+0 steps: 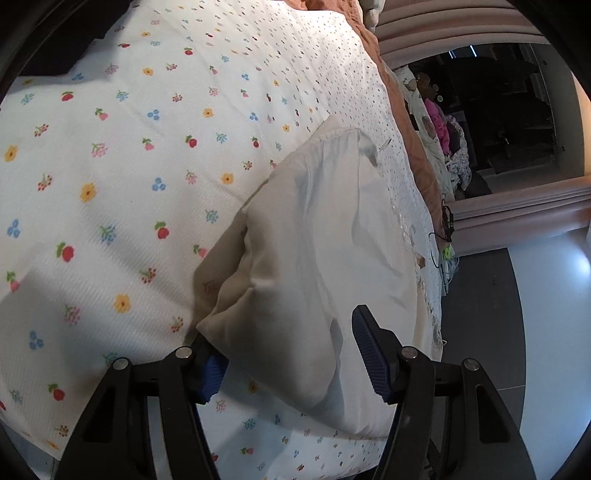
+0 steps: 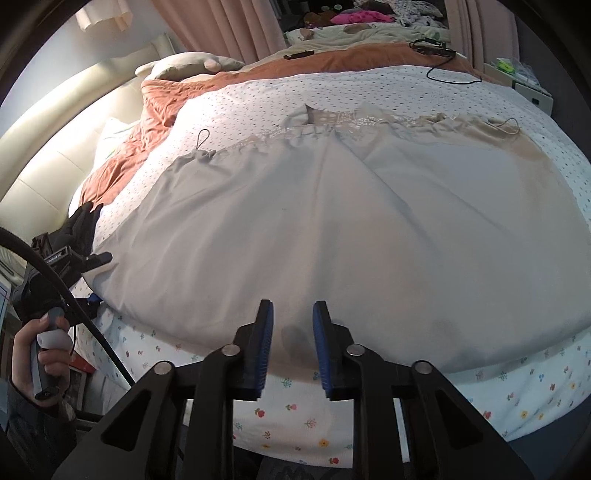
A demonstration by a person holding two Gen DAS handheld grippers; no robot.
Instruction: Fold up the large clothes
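Note:
A large pale cream dress (image 2: 332, 221) with a gathered lace top lies spread flat on the flowered bedsheet (image 2: 295, 417); its hem faces me. My right gripper (image 2: 289, 332) hovers at the middle of the hem, jaws slightly apart, holding nothing. In the left wrist view the dress corner (image 1: 314, 258) lies between the wide-open fingers of my left gripper (image 1: 288, 354), draped over the left blue pad (image 1: 212, 376), not clamped. The left gripper also shows in the right wrist view (image 2: 88, 258) at the dress's left hem corner.
An orange quilt (image 2: 166, 96) and pillows (image 2: 184, 62) lie at the head of the bed. A black cable (image 2: 450, 75) and small devices lie on the far side. Piled clothes (image 2: 365, 16) are beyond. The bed edge and grey floor (image 1: 480, 314) are right of the left gripper.

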